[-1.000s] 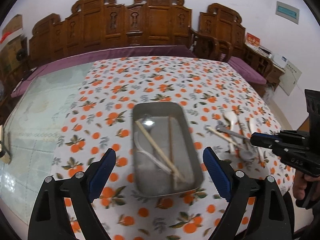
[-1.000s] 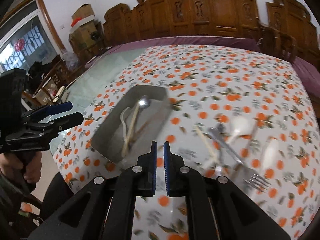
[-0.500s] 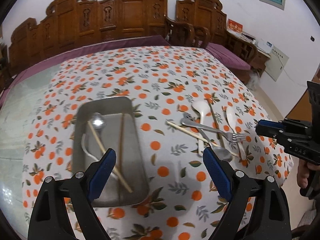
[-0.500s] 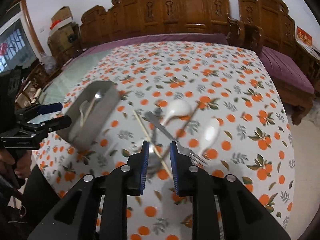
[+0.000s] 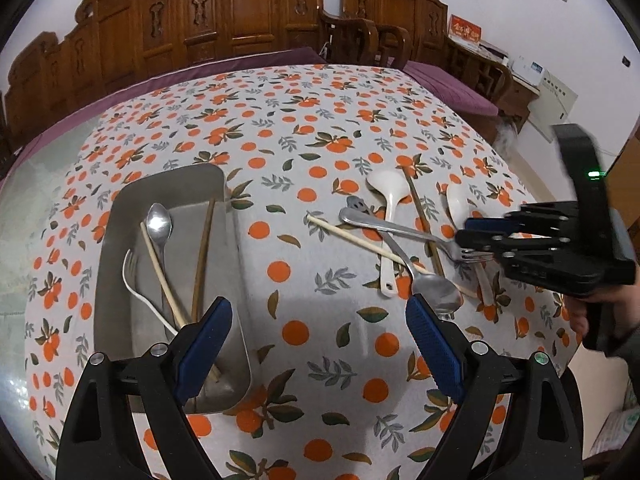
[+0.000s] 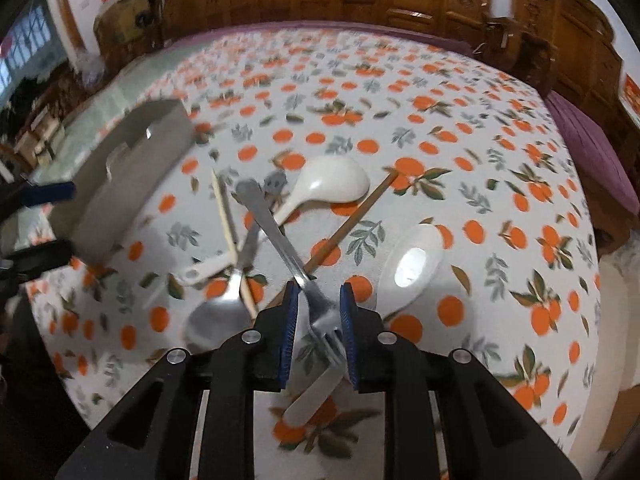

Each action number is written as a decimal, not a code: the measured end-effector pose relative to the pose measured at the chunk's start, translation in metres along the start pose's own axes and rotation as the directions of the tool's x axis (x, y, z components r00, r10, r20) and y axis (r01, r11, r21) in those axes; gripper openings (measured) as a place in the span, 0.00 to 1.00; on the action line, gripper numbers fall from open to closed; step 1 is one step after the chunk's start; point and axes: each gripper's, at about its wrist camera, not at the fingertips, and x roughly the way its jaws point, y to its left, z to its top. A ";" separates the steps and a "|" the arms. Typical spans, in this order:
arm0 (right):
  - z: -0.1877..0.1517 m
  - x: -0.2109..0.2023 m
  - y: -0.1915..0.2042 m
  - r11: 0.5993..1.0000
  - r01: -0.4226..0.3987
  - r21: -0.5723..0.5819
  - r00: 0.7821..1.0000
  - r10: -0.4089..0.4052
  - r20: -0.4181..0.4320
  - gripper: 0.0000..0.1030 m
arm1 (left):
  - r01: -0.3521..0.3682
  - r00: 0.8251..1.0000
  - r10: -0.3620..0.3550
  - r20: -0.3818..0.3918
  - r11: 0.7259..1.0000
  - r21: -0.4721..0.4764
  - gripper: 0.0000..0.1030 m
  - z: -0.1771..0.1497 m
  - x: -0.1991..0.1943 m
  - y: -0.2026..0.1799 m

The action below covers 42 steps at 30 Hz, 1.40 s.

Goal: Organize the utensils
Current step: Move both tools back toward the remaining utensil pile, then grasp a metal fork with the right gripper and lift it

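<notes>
A metal tray [image 5: 116,216] on the left holds a spoon [image 5: 159,220], a white fork [image 5: 136,292] and two chopsticks. To its right lie a metal fork [image 5: 400,230], a metal spoon [image 5: 436,294], two white spoons [image 5: 388,192] and two chopsticks, crossed in a heap. My right gripper [image 6: 319,294] is low over the metal fork [image 6: 276,236], its jaws slightly parted with the tines between them, pads not pressing. My left gripper [image 5: 318,306] hovers wide open over bare cloth between tray and heap, holding nothing.
The table wears an orange-print cloth [image 5: 304,120], with a glass-topped strip at its left. Carved wooden chairs [image 5: 256,12] line the far side. The table edge drops off at the right, where a hand [image 5: 588,312] holds the right gripper [image 5: 464,231].
Both grippers swung right, from the tray toward the heap, and dropped lower. The right gripper's jaws went from shut to slightly parted and now straddle the metal fork's tines.
</notes>
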 end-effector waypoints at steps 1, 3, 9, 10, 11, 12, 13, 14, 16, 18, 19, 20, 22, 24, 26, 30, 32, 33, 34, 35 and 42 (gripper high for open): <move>0.002 0.006 0.001 1.000 0.005 -0.014 1.000 -0.005 -0.014 0.23 | -0.002 1.000 0.002 -0.002 1.000 0.001 0.83 0.000 0.000 0.000; 0.004 0.016 0.003 0.999 0.008 -0.042 0.999 -0.010 -0.042 0.23 | -0.006 1.000 0.006 -0.004 1.000 0.000 0.83 -0.002 -0.001 0.002; 0.011 0.028 0.010 0.995 0.017 -0.103 0.997 -0.025 -0.076 0.24 | -0.018 1.000 0.018 -0.007 1.000 -0.009 0.83 -0.006 -0.006 0.007; 0.012 0.029 0.012 0.993 0.021 -0.117 0.996 -0.031 -0.080 0.24 | -0.018 1.000 0.018 -0.007 1.000 -0.010 0.83 -0.007 -0.007 0.007; 0.013 0.030 0.014 0.990 0.029 -0.137 0.996 -0.040 -0.081 0.24 | -0.020 1.000 0.020 -0.008 1.000 -0.010 0.83 -0.007 -0.008 0.007; 0.014 0.032 0.016 0.989 0.032 -0.145 0.996 -0.044 -0.080 0.24 | -0.021 1.000 0.021 -0.008 1.000 -0.010 0.83 -0.008 -0.008 0.007; 0.016 0.032 0.016 0.988 0.035 -0.149 0.996 -0.047 -0.081 0.24 | -0.021 1.000 0.021 -0.008 1.000 -0.011 0.83 -0.008 -0.008 0.007; 0.017 0.033 0.017 0.988 0.035 -0.150 0.995 -0.048 -0.083 0.24 | -0.021 1.000 0.021 -0.008 1.000 -0.011 0.83 -0.009 -0.009 0.007; 0.020 0.034 0.017 0.987 0.034 -0.155 0.995 -0.047 -0.085 0.25 | -0.022 1.000 0.022 -0.009 1.000 -0.011 0.83 -0.009 -0.009 0.006; 0.023 0.036 0.017 0.987 0.026 -0.156 0.995 -0.040 -0.087 0.25 | -0.020 1.000 0.020 -0.011 1.000 -0.011 0.83 -0.010 -0.009 0.004; 0.024 0.037 0.017 0.988 0.018 -0.155 0.996 -0.032 -0.087 0.25 | -0.020 1.000 0.019 -0.013 1.000 -0.011 0.83 -0.010 -0.009 0.004; 0.026 0.038 0.016 0.988 0.012 -0.152 0.996 -0.026 -0.086 0.25 | -0.018 1.000 0.018 -0.015 1.000 -0.012 0.83 -0.011 -0.009 0.003; 0.027 0.039 0.015 0.990 0.000 -0.143 0.996 -0.013 -0.087 0.25 | -0.017 1.000 0.017 -0.017 1.000 -0.011 0.83 -0.011 -0.008 0.001; 0.027 0.039 0.017 0.989 0.001 -0.150 0.997 -0.013 -0.082 0.24 | -0.017 1.000 0.017 -0.017 1.000 -0.008 0.83 -0.012 -0.008 0.000; 0.027 0.039 0.018 0.988 -0.013 -0.156 0.996 -0.001 -0.086 0.19 | -0.016 1.000 0.016 -0.017 1.000 -0.008 0.83 -0.012 -0.009 -0.001; 0.025 0.038 0.028 0.982 -0.031 -0.188 0.995 0.012 -0.099 0.11 | -0.018 1.000 0.018 -0.018 1.000 -0.008 0.83 -0.012 -0.009 -0.001; 0.023 0.036 0.031 0.982 -0.026 -0.187 0.996 0.009 -0.094 0.10 | -0.019 1.000 0.019 -0.020 1.000 -0.010 0.83 -0.012 -0.009 -0.001; 0.022 0.035 0.030 0.984 -0.031 -0.176 0.996 0.015 -0.090 0.10 | -0.019 1.000 0.019 -0.021 1.000 -0.012 0.83 -0.013 -0.009 -0.002; 0.021 0.032 0.029 0.987 -0.039 -0.158 0.996 0.026 -0.081 0.10 | -0.018 1.000 0.018 -0.022 1.000 -0.013 0.83 -0.013 -0.008 -0.001; 0.020 0.029 0.028 0.989 -0.046 -0.141 0.997 0.037 -0.069 0.09 | -0.017 1.000 0.016 -0.022 1.000 -0.015 0.83 -0.013 -0.008 -0.001; 0.008 -0.007 0.020 0.995 -0.080 -0.061 0.996 0.082 0.030 0.09 | -0.004 0.999 0.003 -0.036 1.000 -0.020 0.83 -0.011 0.002 -0.003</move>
